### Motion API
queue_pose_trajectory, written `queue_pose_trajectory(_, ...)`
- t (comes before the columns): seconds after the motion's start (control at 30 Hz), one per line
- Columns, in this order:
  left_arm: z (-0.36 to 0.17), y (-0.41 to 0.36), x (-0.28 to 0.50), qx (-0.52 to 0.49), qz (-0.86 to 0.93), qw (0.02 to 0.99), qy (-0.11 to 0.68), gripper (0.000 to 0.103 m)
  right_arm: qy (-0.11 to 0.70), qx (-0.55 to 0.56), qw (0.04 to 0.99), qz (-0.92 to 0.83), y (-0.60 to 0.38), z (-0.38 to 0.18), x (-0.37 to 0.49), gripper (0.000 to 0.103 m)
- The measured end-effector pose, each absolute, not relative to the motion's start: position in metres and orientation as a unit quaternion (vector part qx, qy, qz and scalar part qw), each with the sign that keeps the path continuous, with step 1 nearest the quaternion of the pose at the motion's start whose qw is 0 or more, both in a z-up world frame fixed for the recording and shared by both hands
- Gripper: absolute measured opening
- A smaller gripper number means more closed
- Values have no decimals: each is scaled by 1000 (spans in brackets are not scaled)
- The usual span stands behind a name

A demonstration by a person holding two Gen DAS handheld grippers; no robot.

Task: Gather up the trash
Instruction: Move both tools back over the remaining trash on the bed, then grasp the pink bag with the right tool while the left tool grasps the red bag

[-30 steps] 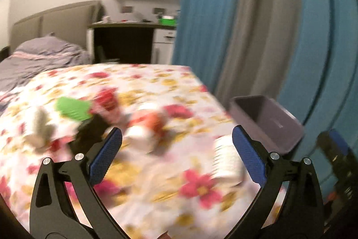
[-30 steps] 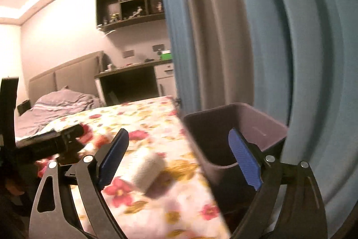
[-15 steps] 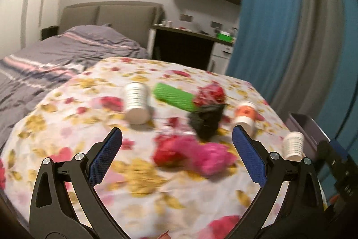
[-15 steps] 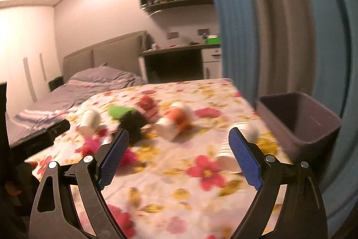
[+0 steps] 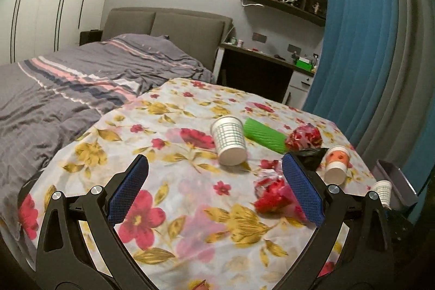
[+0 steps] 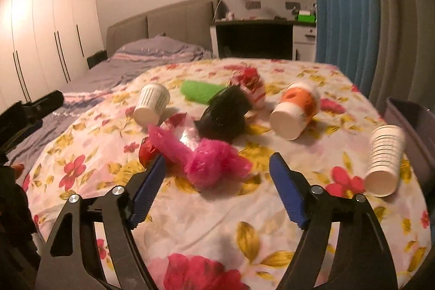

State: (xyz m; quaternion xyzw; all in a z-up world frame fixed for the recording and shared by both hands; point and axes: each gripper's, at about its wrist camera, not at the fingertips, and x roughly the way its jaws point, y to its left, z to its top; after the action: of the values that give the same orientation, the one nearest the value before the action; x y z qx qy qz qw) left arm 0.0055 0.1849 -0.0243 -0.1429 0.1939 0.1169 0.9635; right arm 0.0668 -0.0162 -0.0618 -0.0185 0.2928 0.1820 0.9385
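Note:
Trash lies on a flowered sheet [image 5: 190,230]. My right gripper [image 6: 217,182] hovers low over it, its jaws closing, not touching anything. A crumpled pink plastic bag [image 6: 209,159] lies just ahead of the fingertips, in line with the gap. Beyond it are a black bag [image 6: 225,110], an orange-and-white cup [image 6: 296,110], a red wrapper [image 6: 251,84], a green roll [image 6: 201,90] and two white paper cups [image 6: 151,102] [image 6: 384,159], all on their sides. My left gripper [image 5: 214,192] is open and empty above the sheet, with a lined white cup [image 5: 229,140] ahead and the pink bag [image 5: 274,197] by its right finger.
A grey bin [image 6: 413,121] stands off the sheet's right edge, next to the blue curtain [image 5: 353,45]. A bed with a striped grey duvet [image 5: 81,89] lies to the left. A desk [image 5: 258,67] and wall shelves are at the back.
Both views have swung left from the curtain and bin to the littered sheet. The right gripper has come lower and closer to the pink bag, and its jaws have narrowed.

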Motion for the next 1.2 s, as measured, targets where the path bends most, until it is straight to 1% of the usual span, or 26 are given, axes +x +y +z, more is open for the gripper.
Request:
queue_pose_trajectory(0.1,-26,189,8,-143,117,963,196,97,306,-16,934,182,-11,-67,76,65)
queue_pose_trajectory(0.17,-28,190,10,-142,115,962,201,97,313,-16,932,182,-8,-70,80,64)
queue_pose_trajectory(0.3,-32,187,16,-140,110,962,208,97,330,-9,927,180,-5,-73,91,54)
queue_pose_trajectory(0.37,-34,188,19,-141,109,961,212,97,338,-3,924,181,-4,-75,96,51)
queue_pose_trajectory(0.43,-35,188,21,-143,109,960,216,97,344,0,920,185,-2,-76,100,45)
queue_pose_trajectory(0.53,-36,190,23,-145,109,959,219,97,350,-4,917,190,3,-77,104,41)
queue_pose_trajectory(0.63,-37,190,25,-143,109,959,221,97,371,3,908,195,5,-85,110,35)
queue_pose_trajectory(0.73,-39,189,26,-143,105,958,226,97,386,17,900,201,3,-91,114,31)
queue_pose_trajectory(0.87,-41,185,29,-138,99,958,231,97,380,19,901,208,2,-91,112,22)
queue_pose_trajectory(0.97,-43,180,31,-134,92,958,235,97,362,19,908,208,-5,-86,104,20)
queue_pose_trajectory(1.2,-52,150,50,-107,47,957,265,97,303,8,936,176,-34,-61,79,20)
